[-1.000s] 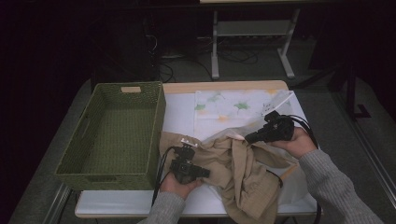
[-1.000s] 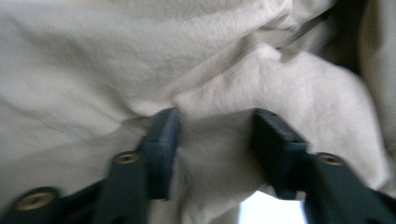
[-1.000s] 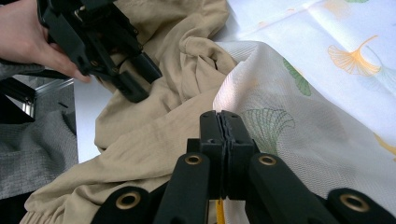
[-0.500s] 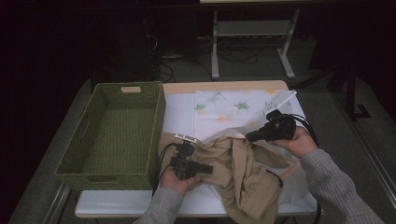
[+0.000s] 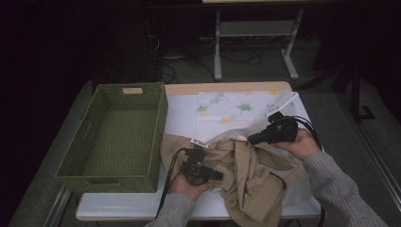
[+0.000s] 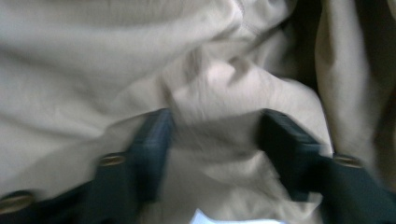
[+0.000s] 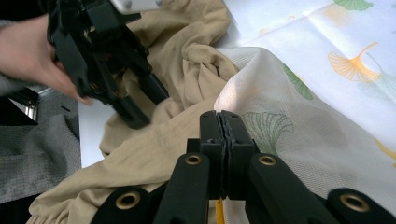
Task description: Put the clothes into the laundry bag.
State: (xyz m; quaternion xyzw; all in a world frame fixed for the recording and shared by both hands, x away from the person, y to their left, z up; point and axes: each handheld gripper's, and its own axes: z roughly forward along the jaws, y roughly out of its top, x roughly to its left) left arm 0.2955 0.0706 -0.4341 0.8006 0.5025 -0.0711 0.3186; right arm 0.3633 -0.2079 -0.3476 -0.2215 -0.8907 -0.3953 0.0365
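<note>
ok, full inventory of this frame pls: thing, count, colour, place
woven rectangular basket: 1, olive green, left part of the table.
crumpled tan fabric garment: 1, beige, front centre of the table, hanging over the front edge.
leaf-print white cloth: 1, white with green and orange leaves, back centre-right.
table: 1, white top with a wooden back edge.
metal frame stand: 1, pale grey, on the floor behind the table.
left gripper: 1, black, on the garment; jaws just opened, apart over a fold.
right gripper: 1, black, jaws shut at the garment's right edge.
</note>
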